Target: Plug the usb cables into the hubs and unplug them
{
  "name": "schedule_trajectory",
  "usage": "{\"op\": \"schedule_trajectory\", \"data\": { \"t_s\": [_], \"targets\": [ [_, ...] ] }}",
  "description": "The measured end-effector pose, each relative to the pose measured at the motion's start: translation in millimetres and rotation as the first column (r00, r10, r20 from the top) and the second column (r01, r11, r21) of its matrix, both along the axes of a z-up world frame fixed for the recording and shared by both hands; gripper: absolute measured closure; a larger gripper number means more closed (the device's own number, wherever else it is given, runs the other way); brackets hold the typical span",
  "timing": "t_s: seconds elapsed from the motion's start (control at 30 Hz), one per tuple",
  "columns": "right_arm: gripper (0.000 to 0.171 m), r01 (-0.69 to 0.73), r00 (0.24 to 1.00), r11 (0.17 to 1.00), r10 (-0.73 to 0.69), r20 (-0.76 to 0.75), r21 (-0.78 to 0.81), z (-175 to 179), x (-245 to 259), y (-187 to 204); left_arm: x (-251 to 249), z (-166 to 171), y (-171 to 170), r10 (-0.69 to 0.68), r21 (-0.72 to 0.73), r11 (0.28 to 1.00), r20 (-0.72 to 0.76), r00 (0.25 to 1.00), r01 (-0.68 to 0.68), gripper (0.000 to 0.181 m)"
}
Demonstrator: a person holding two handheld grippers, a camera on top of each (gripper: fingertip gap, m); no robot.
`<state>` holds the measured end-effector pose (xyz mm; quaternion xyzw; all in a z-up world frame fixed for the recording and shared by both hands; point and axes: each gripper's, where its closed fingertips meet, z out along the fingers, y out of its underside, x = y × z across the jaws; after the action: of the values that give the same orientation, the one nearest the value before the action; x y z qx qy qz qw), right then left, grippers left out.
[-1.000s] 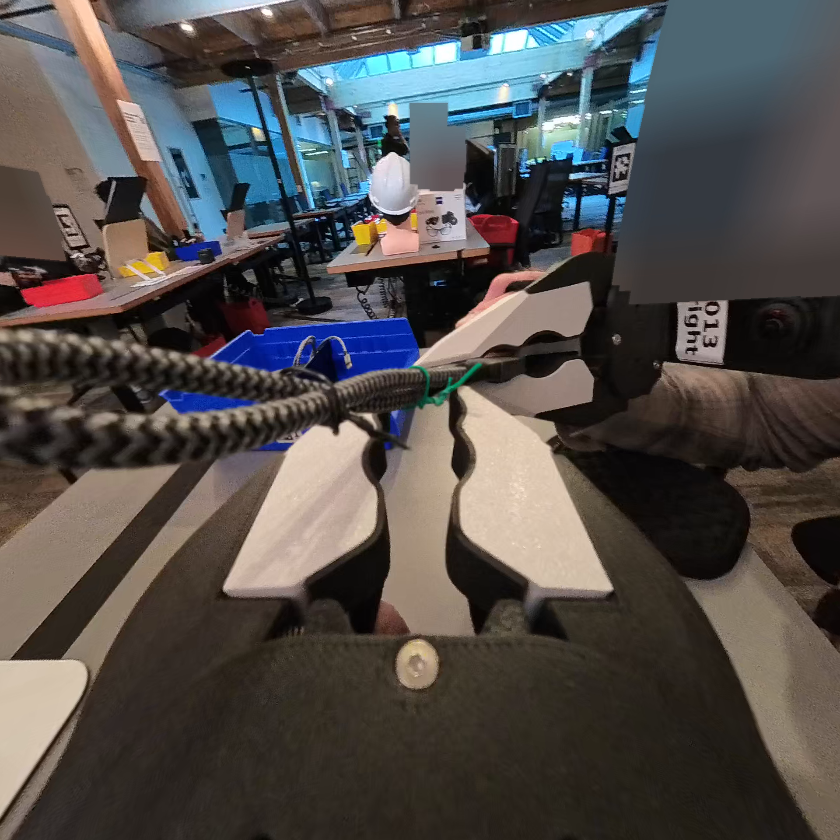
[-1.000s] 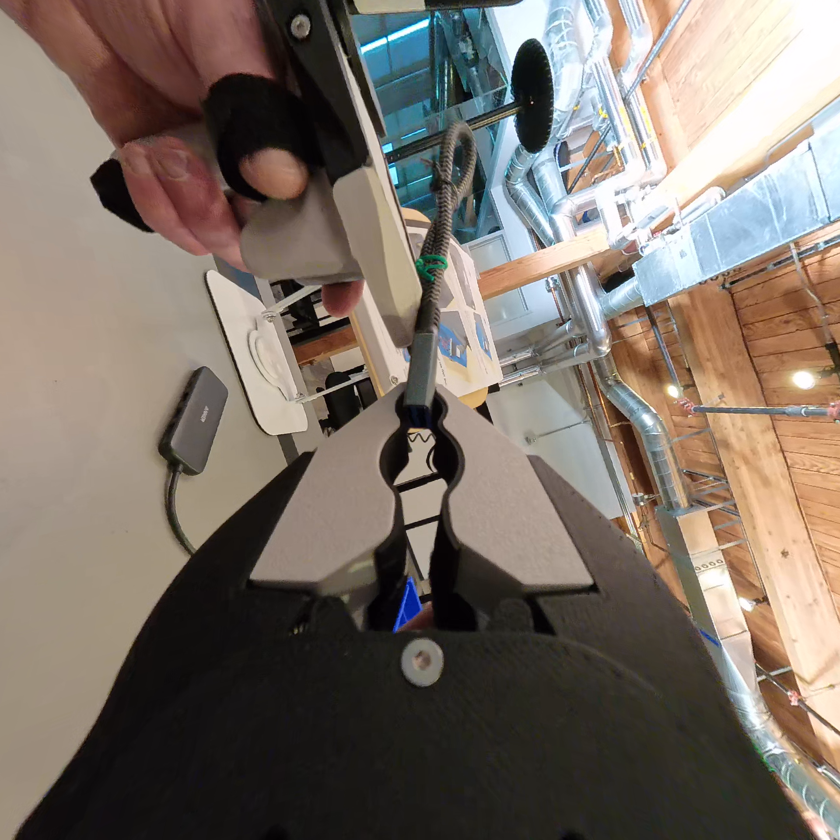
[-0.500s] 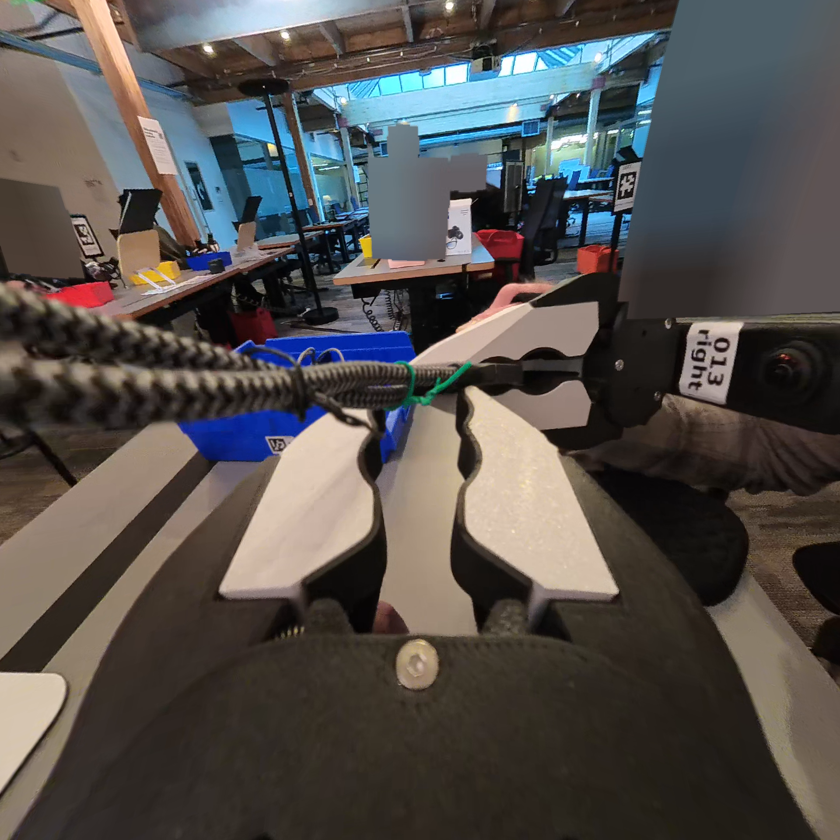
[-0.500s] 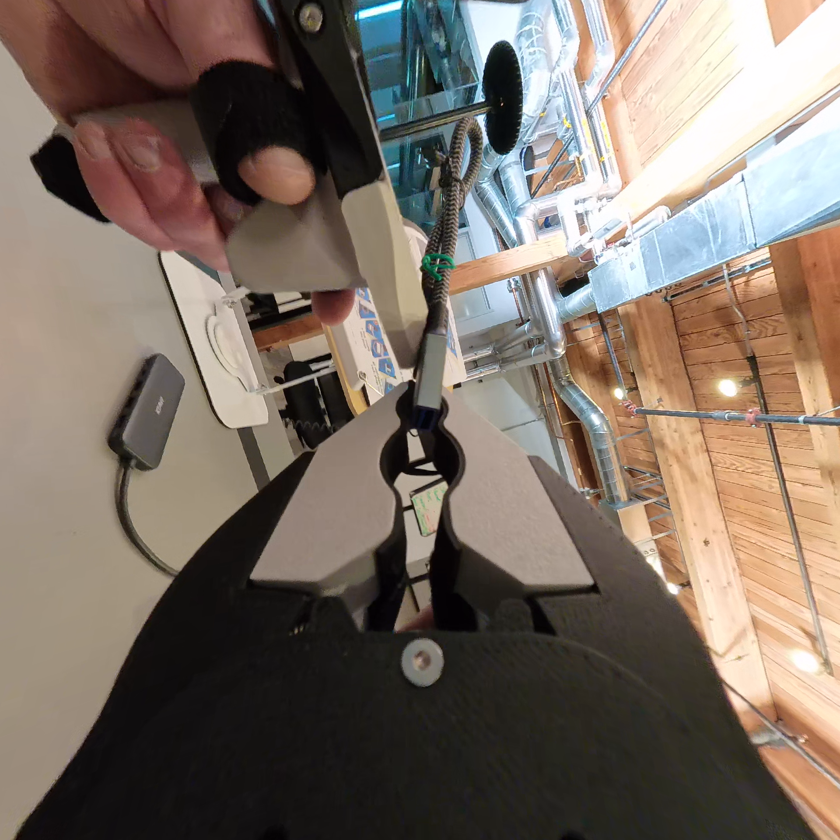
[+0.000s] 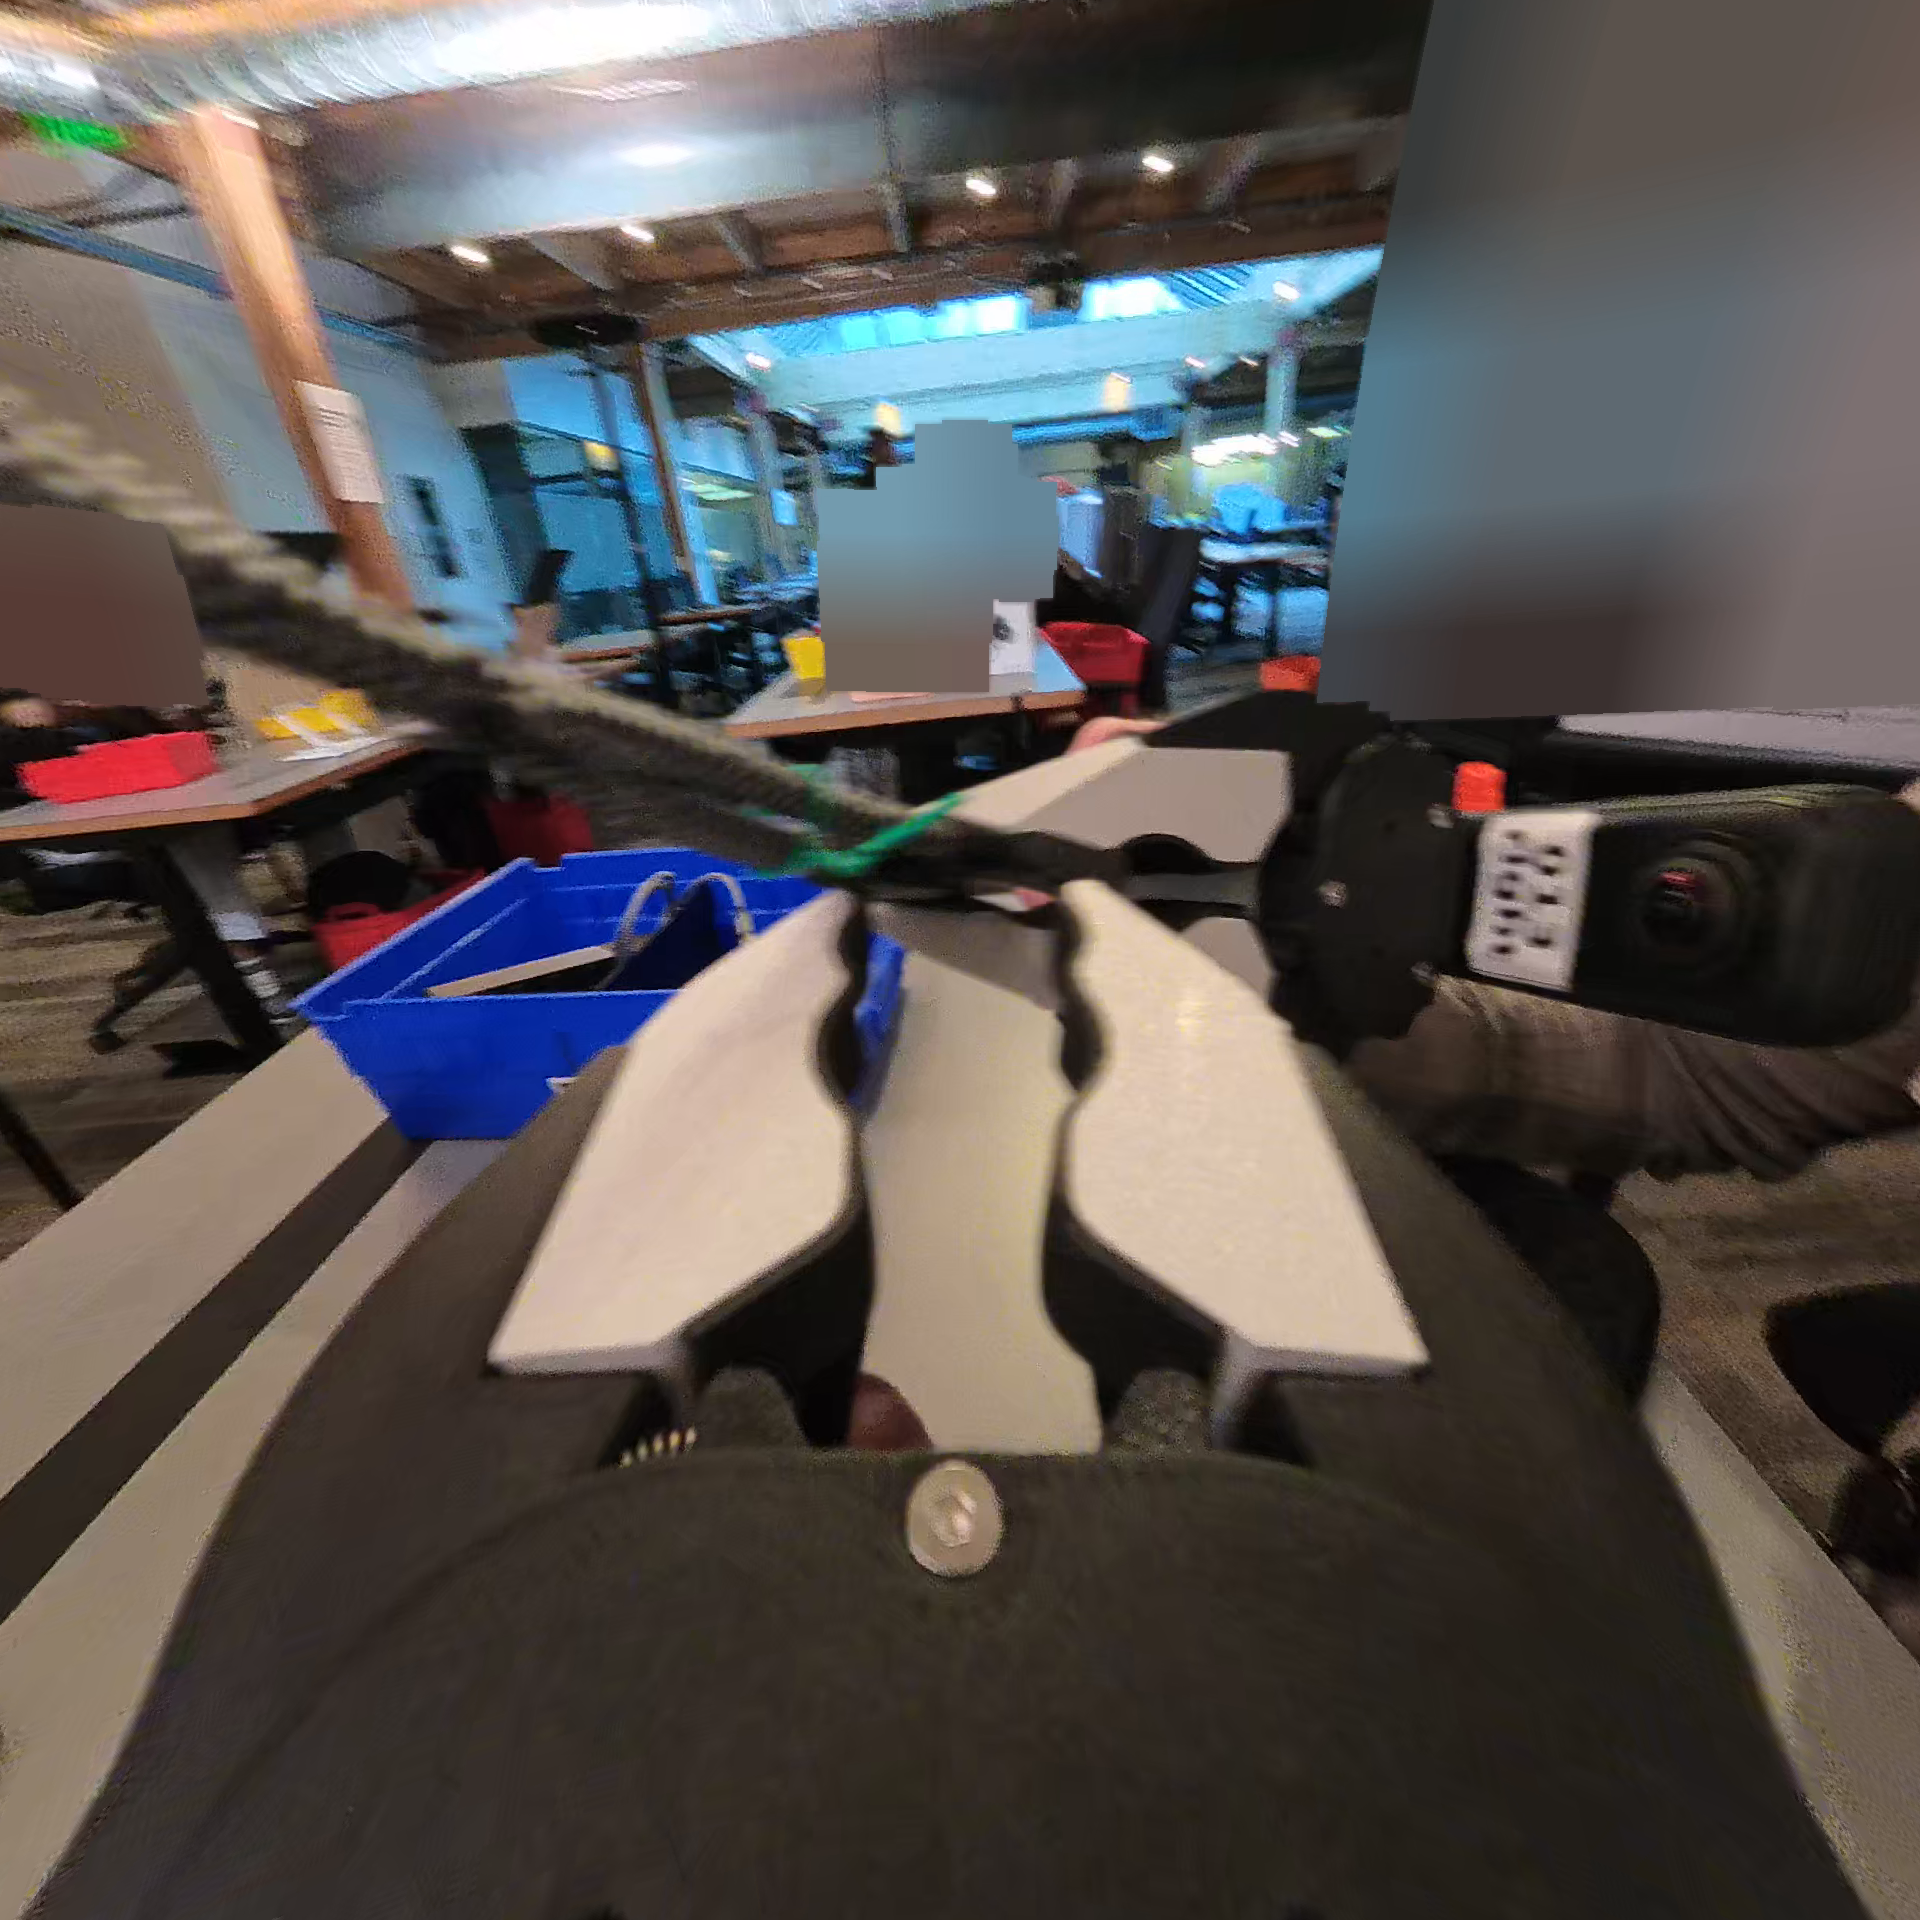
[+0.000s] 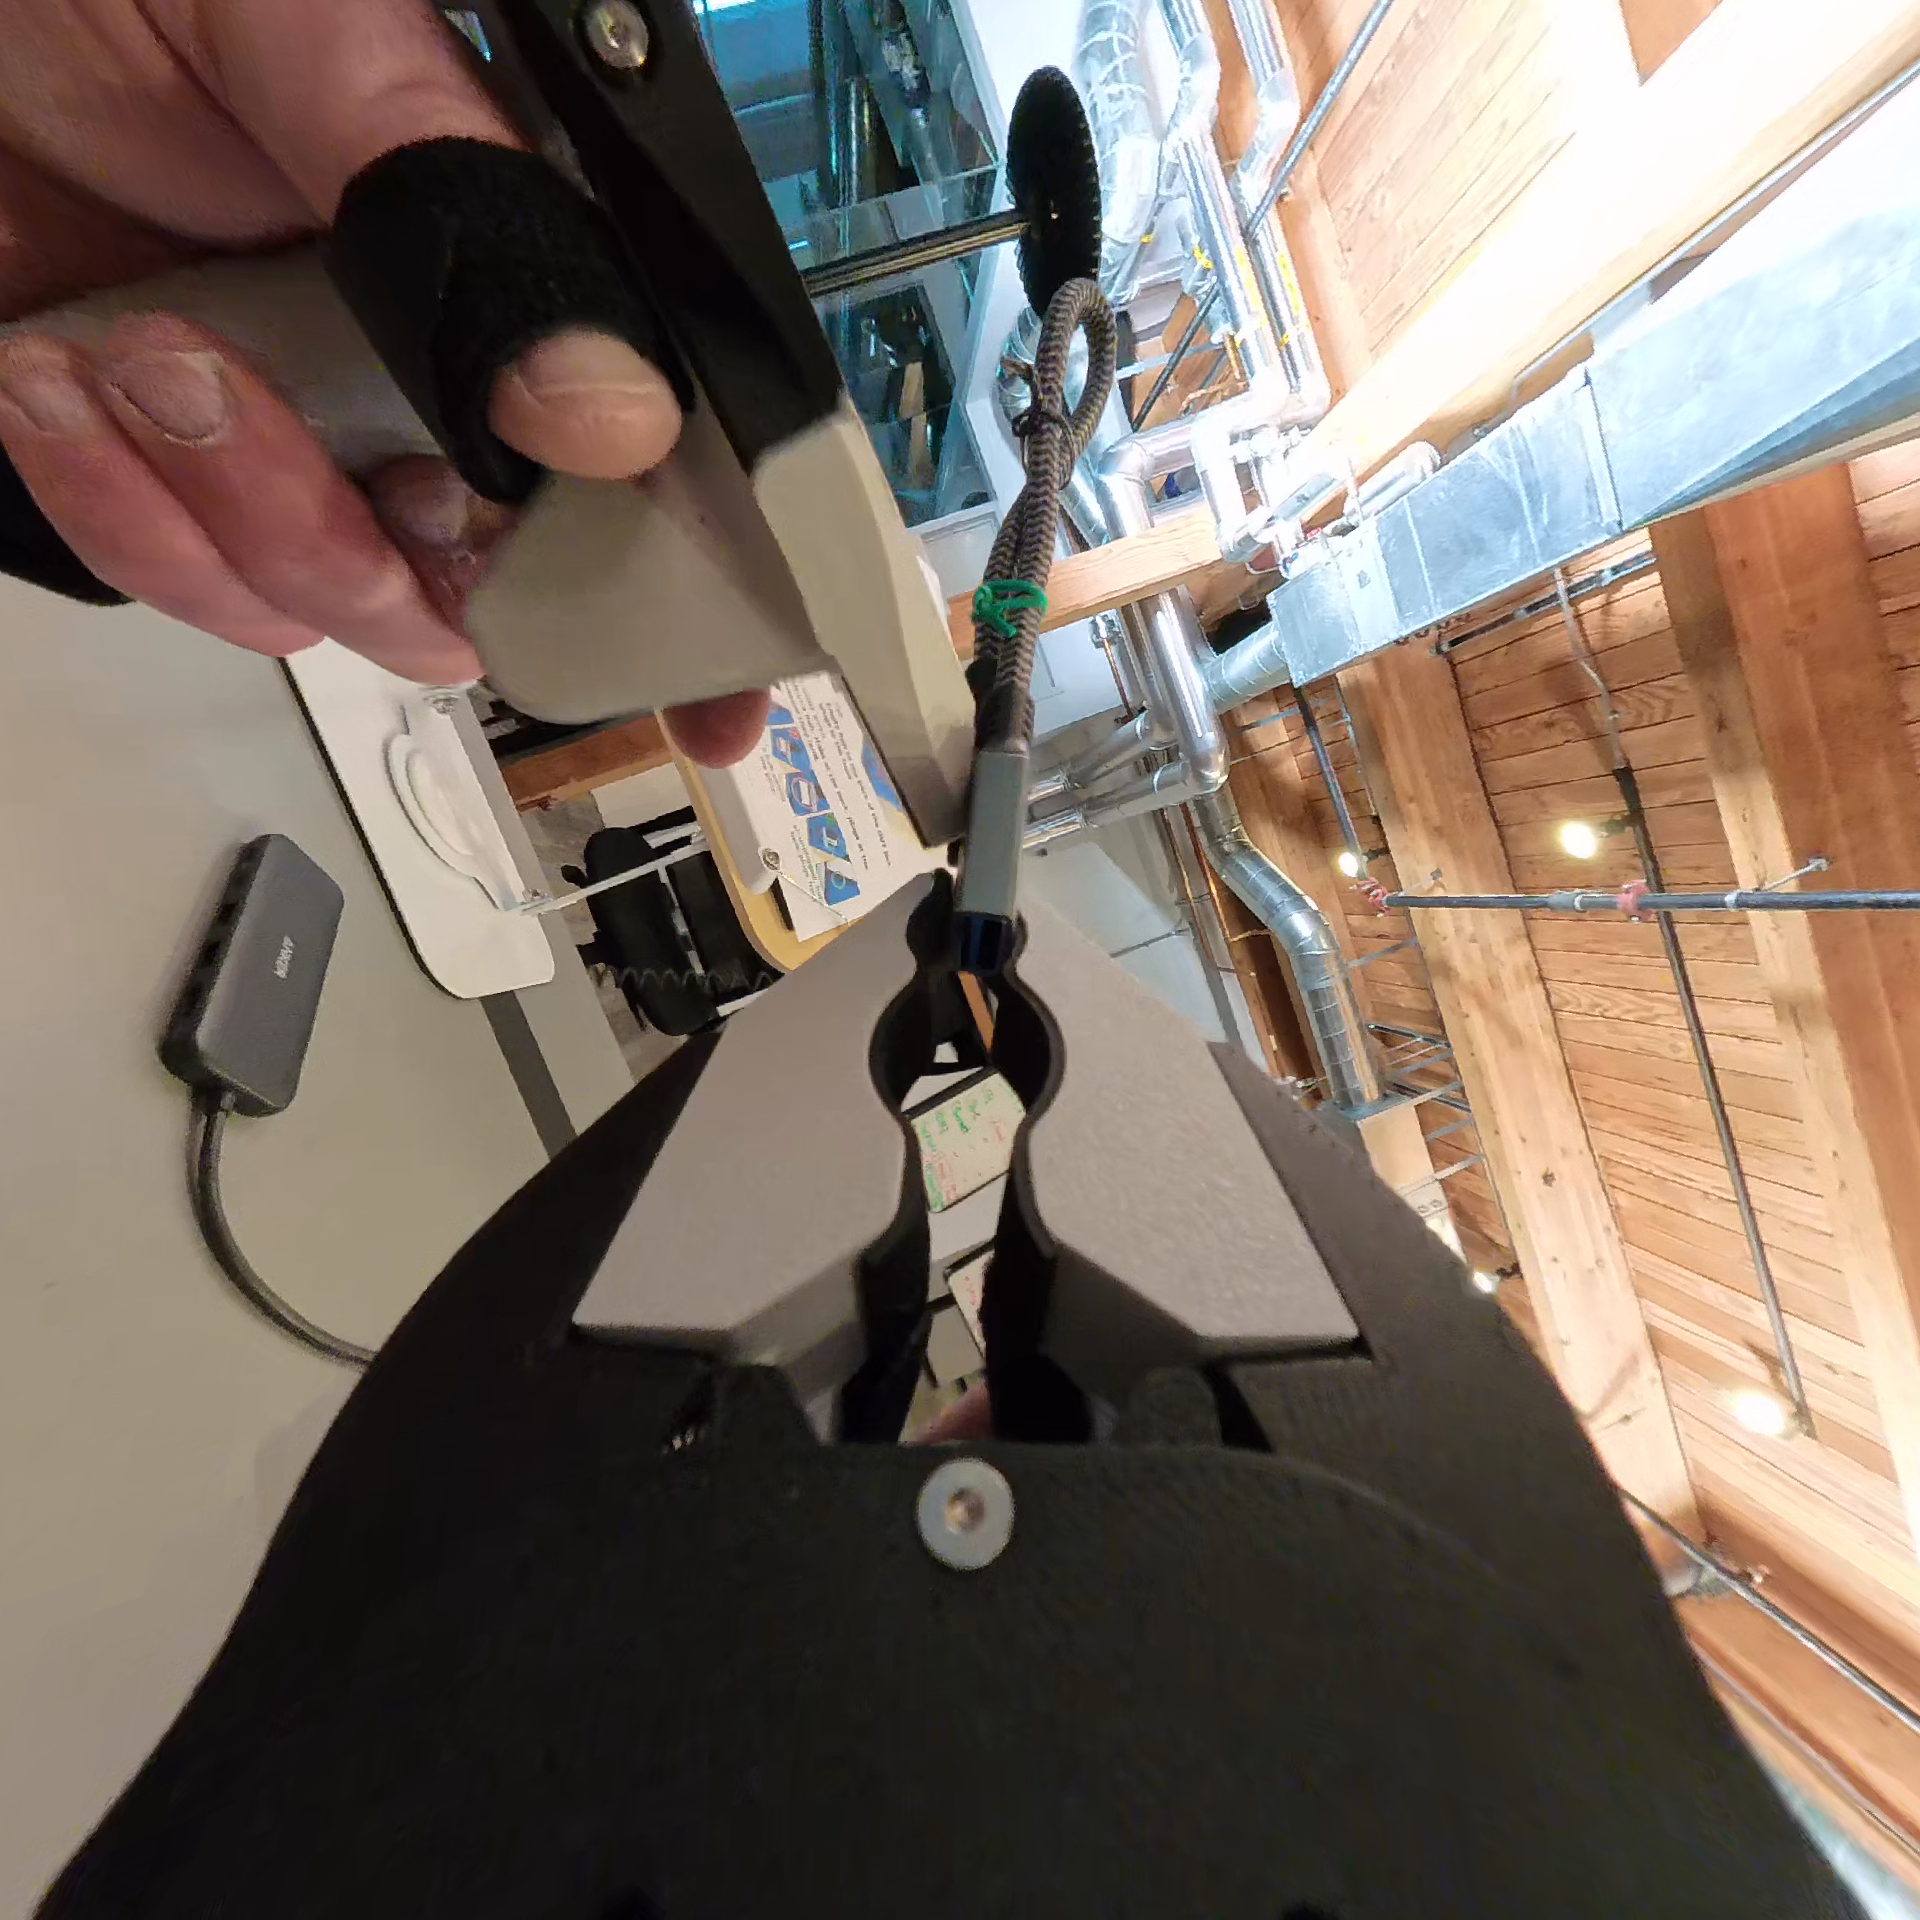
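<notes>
Right hand-held gripper (image 6: 966, 935) pinches our braided grey USB cable's metal plug (image 6: 987, 821) aloft, left hand-held gripper (image 5: 956, 914) spread empty, flat grey hub (image 6: 255, 971) on the bench (image 6: 125, 1351) awaiting plugging.

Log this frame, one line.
right claw: shut on usb plug | left claw: open, beside cable | hub: on table, nothing plugged

Your work surface: a pale grey table (image 6: 125, 1351).
On it you have a grey USB hub (image 6: 255, 971) with its lead, a white pad (image 6: 436, 821) beside it, and a blue bin (image 5: 499, 1029).
</notes>
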<state>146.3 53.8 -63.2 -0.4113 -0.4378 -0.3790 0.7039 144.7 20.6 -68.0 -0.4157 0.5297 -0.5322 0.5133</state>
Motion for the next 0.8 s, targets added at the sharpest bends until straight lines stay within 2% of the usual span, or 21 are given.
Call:
{"op": "schedule_trajectory", "data": {
  "t_s": [0.03,0.07,0.1,0.17,0.27,0.33,0.43,0.5,0.6,0.67,0.8],
  "targets": [
    [0.171,0.013,1.0,1.0,-0.013,0.0,0.0,-0.9,2.6,2.5,1.6,-1.7,-5.1,-0.017,0.011,1.0,-0.018,1.0,0.017,0.131],
    [0.171,0.012,1.0,1.0,-0.012,-0.003,0.008,-0.3,3.5,2.4,3.0,-1.9,-6.2,0.005,0.039,0.999,-0.012,1.0,-0.004,0.129],
    [0.171,0.005,1.0,1.0,-0.004,-0.007,0.013,0.9,3.0,0.3,3.7,-1.7,-0.5,0.054,0.075,0.996,0.01,0.999,-0.054,0.142],
    [0.171,0.02,1.0,1.0,-0.02,0.003,0.006,-1.0,5.1,2.5,6.3,-5.9,2.6,0.041,0.026,0.999,-0.032,0.999,-0.04,0.143],
    [0.171,-0.019,0.999,1.0,0.019,-0.038,-0.005,1.6,2.6,0.2,2.3,-4.5,-0.7,0.018,0.072,0.997,-0.02,1.0,-0.017,0.149],
    [0.171,-0.019,0.999,1.0,0.018,-0.036,-0.003,1.5,1.4,-0.1,-1.7,-7.6,14.8,0.079,0.128,0.989,-0.043,0.996,-0.073,0.153],
    [0.171,-0.016,1.0,1.0,0.016,-0.021,0.005,0.9,-1.0,0.3,-1.8,-7.1,25.9,0.104,0.055,0.993,-0.052,0.993,-0.101,0.15],
    [0.171,-0.01,1.0,1.0,0.01,-0.01,0.007,-1.1,-2.8,1.5,2.3,-10.4,16.4,0.074,0.04,0.997,-0.05,0.996,-0.072,0.15],
    [0.171,0.009,1.0,1.0,-0.009,-0.018,0.012,0.5,2.3,3.1,2.1,0.1,21.0,0.135,-0.008,0.991,0.021,0.991,-0.135,0.15],
    [0.171,0.027,1.0,0.999,-0.027,-0.008,0.02,1.6,4.5,3.6,3.7,-0.6,26.2,0.158,-0.059,0.986,0.019,0.987,-0.157,0.143],
    [0.171,0.037,0.999,0.999,-0.037,-0.001,0.034,2.9,5.6,3.4,3.8,2.2,23.4,0.208,-0.041,0.978,0.035,0.977,-0.207,0.148]
  ]
}}
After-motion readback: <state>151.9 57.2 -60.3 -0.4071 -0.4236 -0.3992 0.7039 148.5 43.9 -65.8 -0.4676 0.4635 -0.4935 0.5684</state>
